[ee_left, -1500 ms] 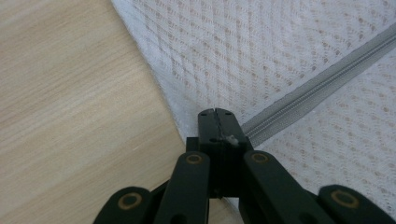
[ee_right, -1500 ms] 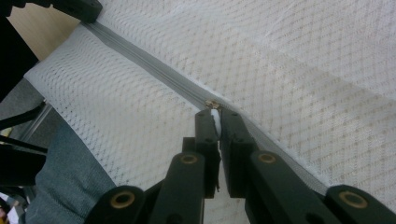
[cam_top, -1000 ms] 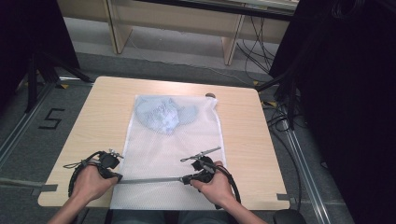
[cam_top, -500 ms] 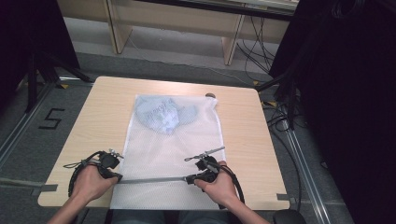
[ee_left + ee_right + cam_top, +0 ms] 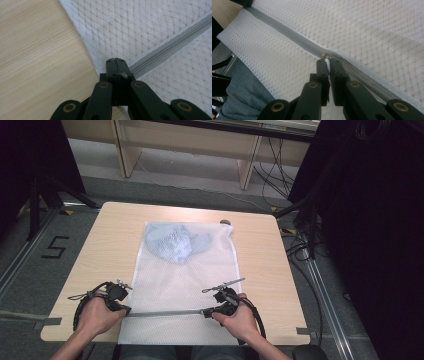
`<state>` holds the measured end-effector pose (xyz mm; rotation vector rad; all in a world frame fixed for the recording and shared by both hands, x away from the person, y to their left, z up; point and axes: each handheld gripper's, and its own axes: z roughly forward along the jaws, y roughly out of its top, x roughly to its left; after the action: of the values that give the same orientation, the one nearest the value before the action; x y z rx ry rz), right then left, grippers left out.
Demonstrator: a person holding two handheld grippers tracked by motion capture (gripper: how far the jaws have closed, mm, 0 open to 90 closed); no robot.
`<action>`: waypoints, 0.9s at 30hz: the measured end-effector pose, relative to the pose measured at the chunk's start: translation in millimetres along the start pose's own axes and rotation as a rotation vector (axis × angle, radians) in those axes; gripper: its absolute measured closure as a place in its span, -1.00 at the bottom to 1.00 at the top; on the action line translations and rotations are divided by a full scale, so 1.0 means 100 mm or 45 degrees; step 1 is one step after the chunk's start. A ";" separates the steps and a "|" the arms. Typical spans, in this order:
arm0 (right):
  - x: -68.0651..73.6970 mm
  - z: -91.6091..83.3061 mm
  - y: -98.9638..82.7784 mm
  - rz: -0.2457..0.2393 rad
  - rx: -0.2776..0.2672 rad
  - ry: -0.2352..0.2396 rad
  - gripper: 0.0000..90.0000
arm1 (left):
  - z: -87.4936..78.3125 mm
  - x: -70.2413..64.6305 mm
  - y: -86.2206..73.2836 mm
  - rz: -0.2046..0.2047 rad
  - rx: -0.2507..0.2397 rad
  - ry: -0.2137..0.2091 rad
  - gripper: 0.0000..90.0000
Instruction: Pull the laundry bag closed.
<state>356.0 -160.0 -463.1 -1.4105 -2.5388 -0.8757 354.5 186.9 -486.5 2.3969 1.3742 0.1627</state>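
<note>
A white mesh bag (image 5: 185, 280) lies flat on the wooden table (image 5: 260, 270), with a blue garment (image 5: 175, 242) inside its far end. A grey zipper (image 5: 165, 313) runs across the bag near the front edge. My left gripper (image 5: 127, 310) is shut on the bag's left edge at the zipper's end; its own view shows the left gripper (image 5: 115, 60) pinching the fabric beside the zipper (image 5: 170, 47). My right gripper (image 5: 205, 312) sits farther right along the zipper. In its own view the right gripper (image 5: 327, 60) is shut on the small metal zipper pull (image 5: 326, 56).
The bag's near end hangs over the table's front edge above the person's lap (image 5: 237, 100). A small dark object (image 5: 225, 222) lies at the table's far edge. Tape strips (image 5: 47, 322) mark the front corners. Bare wood flanks the bag on both sides.
The right hand has shifted a little to the right along the zipper. The left hand has kept still.
</note>
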 end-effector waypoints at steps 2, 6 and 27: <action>-0.02 -0.01 0.00 -0.013 0.006 -0.004 0.94 | 0.00 0.00 0.00 -0.001 0.001 0.000 1.00; -0.06 -0.03 -0.02 -0.018 -0.012 -0.016 0.94 | 0.00 -0.01 0.00 -0.012 0.002 -0.001 1.00; -0.21 -0.15 -0.10 0.018 -0.031 -0.044 0.94 | 0.00 0.00 0.00 0.000 0.002 -0.001 1.00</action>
<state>357.3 -187.8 -462.8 -1.4614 -2.5485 -0.8907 354.7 186.7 -486.5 2.3982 1.3743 0.1610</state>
